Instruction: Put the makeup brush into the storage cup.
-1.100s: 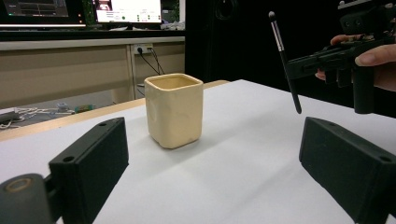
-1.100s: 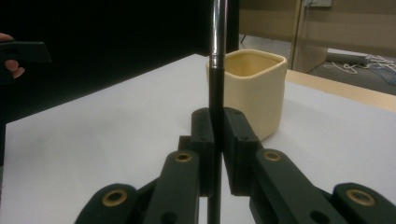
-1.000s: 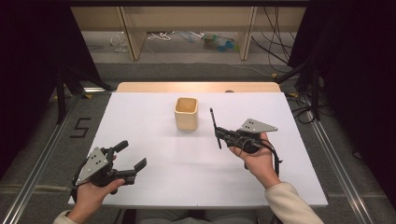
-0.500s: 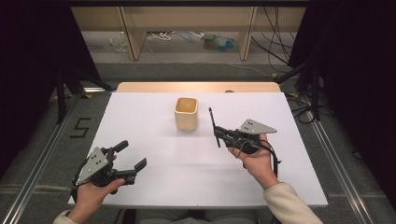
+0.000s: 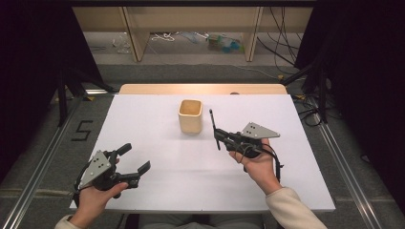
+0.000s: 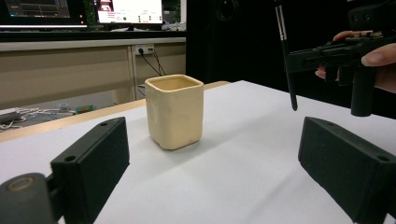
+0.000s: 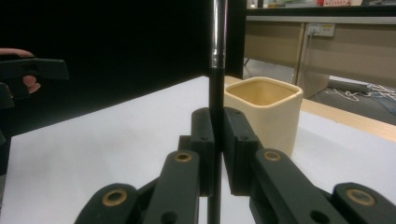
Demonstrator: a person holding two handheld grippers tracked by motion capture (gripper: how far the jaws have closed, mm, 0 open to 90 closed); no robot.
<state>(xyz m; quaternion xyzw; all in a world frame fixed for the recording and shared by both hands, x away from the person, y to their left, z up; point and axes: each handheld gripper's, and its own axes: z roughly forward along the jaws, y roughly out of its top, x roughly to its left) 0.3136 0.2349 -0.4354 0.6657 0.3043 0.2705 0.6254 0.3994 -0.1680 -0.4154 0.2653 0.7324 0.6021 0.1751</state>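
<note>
— Pen [image 5: 213, 125], black and slim, clamped upright between the jaws of the right gripper [image 5: 218, 138]. Held above the white table [image 5: 157, 119], just to the right of the cream cup [image 5: 190, 116] in the high view, not touching it.

— Grip firm?

— Looks so. Seen in the right gripper view with both pads pressed flat against the pen [image 7: 216, 70] on either side, no gap showing. Shaft running straight up past the top edge of that view, with a shiny metal band partway up. Lower tip hanging free over the table in the left gripper view, pen [image 6: 286, 56] nearly vertical there, leaning slightly.

— And the cup?

— Standing upright near the far middle of the table, open mouth up, squarish with rounded corners. Inside too shadowed to judge. Visible in the right gripper view just behind and right of the pen as cup [image 7: 264, 112], and in the left gripper view ahead, between the two jaws but well beyond them, as cup [image 6: 174, 111].

— Left side?

— Left gripper [image 5: 130, 160] held low at the near left corner of the table, jaws spread wide with nothing between them. Well apart from cup and pen. Right gripper [image 6: 327, 53] seen from there at upper right, with fingers wrapped round its body.

— Beyond the table?

— Wooden shelving legs [image 5: 134, 36] and loose cables [image 5: 282, 43] on the floor, dark curtains either side.
</note>
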